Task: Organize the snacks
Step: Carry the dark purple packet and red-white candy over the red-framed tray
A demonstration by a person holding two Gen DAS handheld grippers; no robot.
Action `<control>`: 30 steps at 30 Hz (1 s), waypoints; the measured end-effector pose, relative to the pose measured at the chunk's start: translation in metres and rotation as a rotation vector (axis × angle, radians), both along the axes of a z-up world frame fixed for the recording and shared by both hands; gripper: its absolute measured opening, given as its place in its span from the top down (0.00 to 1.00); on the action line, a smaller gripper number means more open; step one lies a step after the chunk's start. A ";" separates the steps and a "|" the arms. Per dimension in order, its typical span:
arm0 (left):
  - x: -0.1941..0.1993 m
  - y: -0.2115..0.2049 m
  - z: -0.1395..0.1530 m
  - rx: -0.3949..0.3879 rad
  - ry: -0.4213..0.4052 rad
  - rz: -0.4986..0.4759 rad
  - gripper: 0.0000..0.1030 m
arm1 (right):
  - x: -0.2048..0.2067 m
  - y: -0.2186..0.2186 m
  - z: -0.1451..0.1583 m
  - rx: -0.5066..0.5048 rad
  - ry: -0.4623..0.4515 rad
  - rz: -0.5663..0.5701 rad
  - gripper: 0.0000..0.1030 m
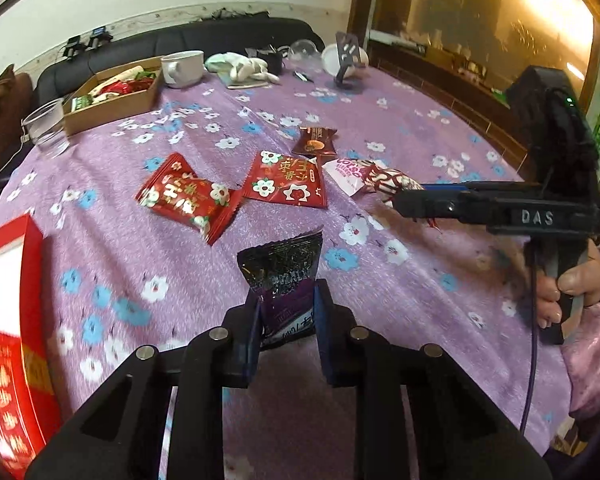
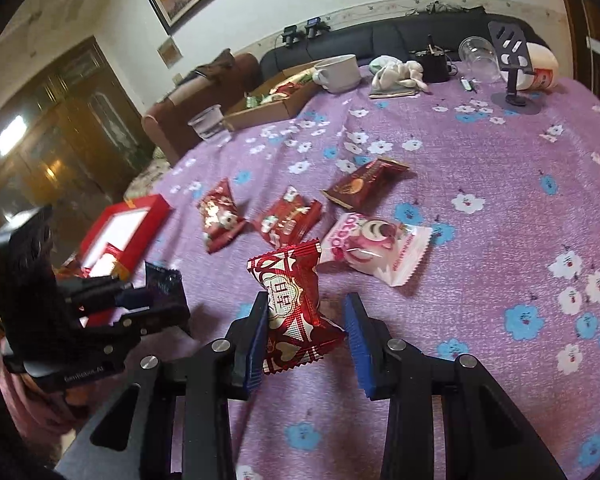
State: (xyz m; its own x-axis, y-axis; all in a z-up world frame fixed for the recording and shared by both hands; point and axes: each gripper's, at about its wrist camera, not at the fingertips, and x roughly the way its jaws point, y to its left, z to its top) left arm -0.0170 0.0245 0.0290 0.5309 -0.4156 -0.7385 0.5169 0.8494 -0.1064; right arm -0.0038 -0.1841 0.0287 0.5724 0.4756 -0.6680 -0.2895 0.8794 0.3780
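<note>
My left gripper [image 1: 286, 320] is shut on the lower end of a dark purple snack packet [image 1: 282, 268], which stands upright above the flowered purple tablecloth [image 1: 380, 320]. In the right wrist view this left gripper [image 2: 152, 304] and its dark packet [image 2: 166, 286] sit at the left. My right gripper [image 2: 306, 332] is shut on a red and white patterned packet [image 2: 292, 304], held clear of the cloth. Two red packets [image 1: 184, 196] [image 1: 286, 180], a brown packet [image 1: 314, 142] and a pink packet [image 2: 376, 246] lie loose mid-table.
A red box [image 1: 8, 320] lies at the near left. A cardboard tray [image 1: 112, 108] with several snacks stands at the far left, next to a clear plastic cup [image 1: 46, 128] and a white mug [image 1: 182, 68]. A phone stand [image 1: 346, 60] and a soft toy [image 1: 240, 66] sit at the back.
</note>
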 end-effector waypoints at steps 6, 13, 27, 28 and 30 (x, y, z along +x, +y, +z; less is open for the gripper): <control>-0.004 0.015 0.002 -0.040 0.002 0.042 0.81 | -0.006 0.002 0.009 0.087 -0.033 0.027 0.64; -0.023 0.040 0.024 -0.048 -0.048 0.098 0.80 | -0.011 0.032 0.017 0.090 -0.036 0.067 0.64; -0.040 0.180 0.050 -0.012 -0.095 0.493 0.80 | 0.009 0.211 0.020 0.181 0.063 0.309 0.64; -0.041 0.192 0.050 -0.018 -0.095 0.515 0.80 | 0.011 0.222 0.019 0.190 0.072 0.321 0.64; -0.043 0.209 0.048 -0.020 -0.091 0.554 0.80 | 0.015 0.247 0.014 0.192 0.097 0.347 0.64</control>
